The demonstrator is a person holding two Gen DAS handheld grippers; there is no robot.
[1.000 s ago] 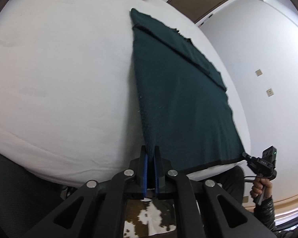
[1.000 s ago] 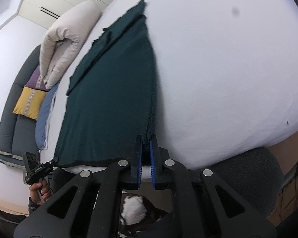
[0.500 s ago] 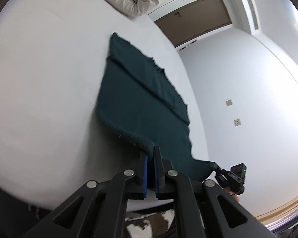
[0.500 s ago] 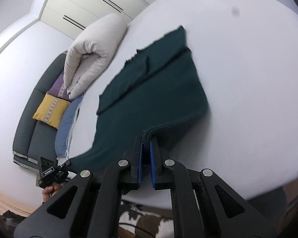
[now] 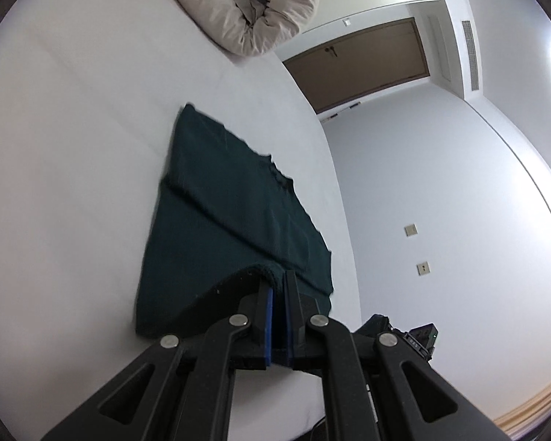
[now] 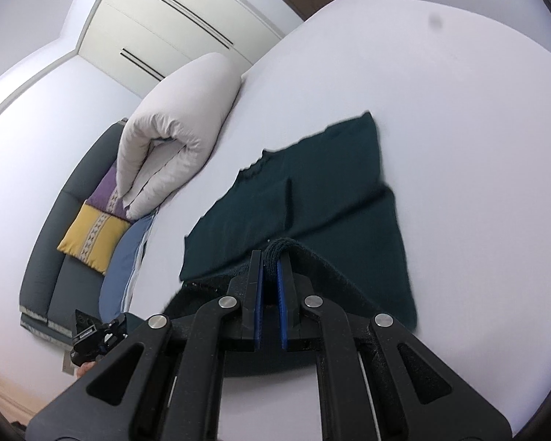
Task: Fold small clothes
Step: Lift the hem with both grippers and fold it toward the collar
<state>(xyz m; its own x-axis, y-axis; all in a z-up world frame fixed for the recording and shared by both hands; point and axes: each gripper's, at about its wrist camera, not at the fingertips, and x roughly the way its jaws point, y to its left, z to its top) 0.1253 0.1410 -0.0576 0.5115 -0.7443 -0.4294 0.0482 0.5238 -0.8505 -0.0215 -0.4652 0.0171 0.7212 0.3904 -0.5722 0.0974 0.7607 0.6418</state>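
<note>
A dark green knitted garment (image 5: 224, 202) lies on the white bed (image 5: 73, 147); it also shows in the right wrist view (image 6: 323, 198). My left gripper (image 5: 279, 283) is shut on the garment's near edge at one corner and holds it raised above the lower part. My right gripper (image 6: 270, 261) is shut on the other near corner, likewise lifted. The lifted hem curls over the flat part between the two grippers. The far part with folded-in sleeves lies flat.
A rolled beige duvet (image 5: 253, 3) lies at the head of the bed and shows in the right wrist view (image 6: 176, 125). A grey sofa (image 6: 55, 257) with yellow and purple cushions stands beside the bed. A brown door (image 5: 360, 62) is beyond the bed.
Both grippers have carried the garment's near hem up and forward over the bed, away from the bed's edge. The garment's lower half now folds over toward the far part.
</note>
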